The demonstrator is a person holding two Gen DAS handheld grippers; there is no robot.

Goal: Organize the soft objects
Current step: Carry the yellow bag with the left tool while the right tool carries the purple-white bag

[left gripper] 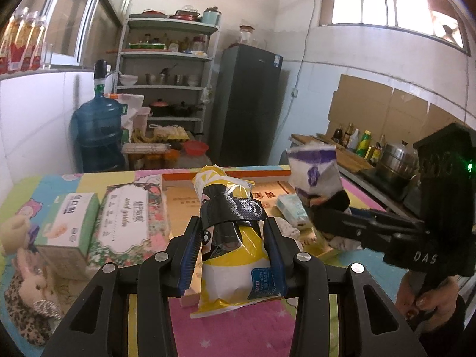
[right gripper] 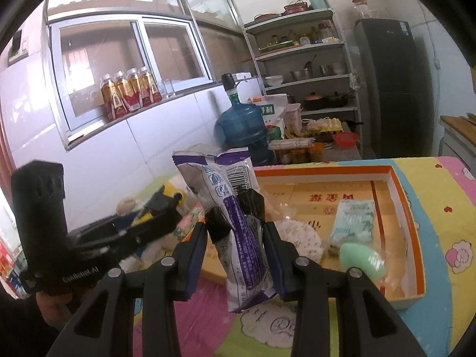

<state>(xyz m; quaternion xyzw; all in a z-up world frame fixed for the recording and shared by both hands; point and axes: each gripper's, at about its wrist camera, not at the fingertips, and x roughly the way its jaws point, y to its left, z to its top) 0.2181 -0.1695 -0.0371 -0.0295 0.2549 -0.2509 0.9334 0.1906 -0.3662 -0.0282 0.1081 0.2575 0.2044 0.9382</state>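
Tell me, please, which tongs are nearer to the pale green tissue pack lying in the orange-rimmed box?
Right. The right tongs, shut on a purple-and-white packet, hover just beside the tissue pack. The left tongs, gripping a yellow packet, sit farther off.

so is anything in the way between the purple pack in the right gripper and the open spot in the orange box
Nothing visible blocks it. The purple pack hangs by the box's near-left edge. The tissue pack, green sponge and white cloth sit in the orange box, bare floor behind them.
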